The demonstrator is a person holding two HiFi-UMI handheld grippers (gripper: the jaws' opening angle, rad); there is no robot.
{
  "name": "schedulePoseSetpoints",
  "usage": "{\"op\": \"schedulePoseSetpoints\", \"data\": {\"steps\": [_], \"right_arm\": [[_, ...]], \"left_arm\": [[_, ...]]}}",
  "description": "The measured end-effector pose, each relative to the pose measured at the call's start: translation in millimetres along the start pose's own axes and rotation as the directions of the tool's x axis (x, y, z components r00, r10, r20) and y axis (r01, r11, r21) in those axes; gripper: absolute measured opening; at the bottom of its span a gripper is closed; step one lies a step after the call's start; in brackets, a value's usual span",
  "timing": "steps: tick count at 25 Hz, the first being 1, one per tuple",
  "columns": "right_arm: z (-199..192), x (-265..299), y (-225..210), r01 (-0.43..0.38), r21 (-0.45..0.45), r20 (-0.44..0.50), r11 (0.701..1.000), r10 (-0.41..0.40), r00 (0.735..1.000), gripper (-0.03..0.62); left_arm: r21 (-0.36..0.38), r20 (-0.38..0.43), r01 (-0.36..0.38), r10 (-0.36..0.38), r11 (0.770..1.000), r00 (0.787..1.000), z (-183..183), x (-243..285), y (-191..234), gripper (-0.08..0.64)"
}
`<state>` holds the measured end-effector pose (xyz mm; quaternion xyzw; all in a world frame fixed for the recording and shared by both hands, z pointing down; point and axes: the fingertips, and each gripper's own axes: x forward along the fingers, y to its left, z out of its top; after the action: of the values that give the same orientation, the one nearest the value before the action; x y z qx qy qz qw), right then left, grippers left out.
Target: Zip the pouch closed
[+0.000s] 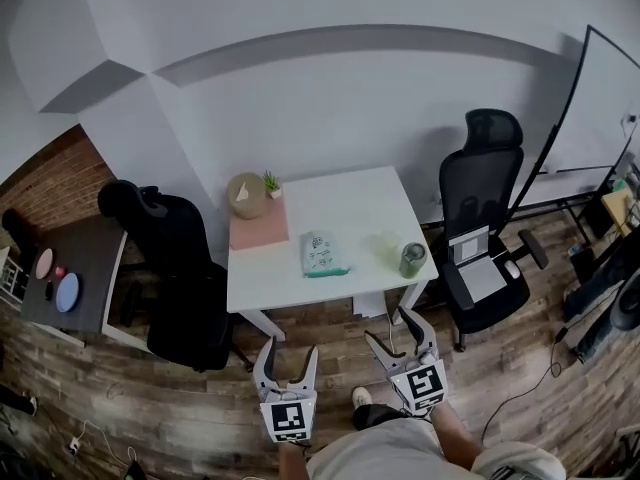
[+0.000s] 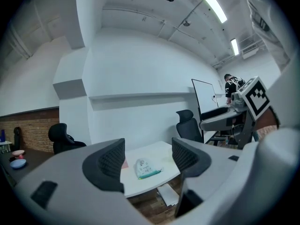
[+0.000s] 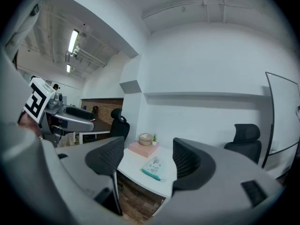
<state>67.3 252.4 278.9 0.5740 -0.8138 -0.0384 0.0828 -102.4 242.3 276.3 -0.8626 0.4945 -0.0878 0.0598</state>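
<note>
The pouch (image 1: pixel 324 254) lies near the middle of the tabletop's (image 1: pixel 350 203) front edge, and its teal zip side seems to run along that edge. The left tongs (image 1: pixel 285 356) and right tongs (image 1: pixel 397 330) are spread wide and empty, well short of the tabletop, with the pouch straight ahead between them and neither clearly nearer

Ahead of both grippers, the pouch (image 1: pixel 324 254) is seen as white with small dark printed figures and a teal strip along one edge, on a white table (image 1: pixel 350 203). A pink box (image 1: pixel 259 230) and a dark green cup (image 1: pixel 412 259) are shown to either side of it. The left gripper (image 1: pixel 288 350) and right gripper (image 1: pixel 397 328) are coloured pale grey, with black ribbed jaws and black-and-white square markers.
</note>
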Motion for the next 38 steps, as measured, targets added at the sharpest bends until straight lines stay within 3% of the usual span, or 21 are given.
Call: {"op": "schedulePoseSetpoints", "data": {"steps": [17, 38], "right_arm": [[-11.7, 73.9, -57.7, -0.093, 0.121, 0.01, 0.988, 0.092, 0.996, 0.318], [-22.6, 183.5, -96.5, -0.044, 0.107, -0.047, 0.993, 0.049, 0.998, 0.313]], "left_arm": [[0.026, -0.049, -0.06, 0.061, 0.998, 0.997, -0.9, 86.1, 10.5, 0.301], [-0.012, -0.046, 0.011, -0.012, 1.0, 0.999, -22.5, 200.8, 64.7, 0.301]]}}
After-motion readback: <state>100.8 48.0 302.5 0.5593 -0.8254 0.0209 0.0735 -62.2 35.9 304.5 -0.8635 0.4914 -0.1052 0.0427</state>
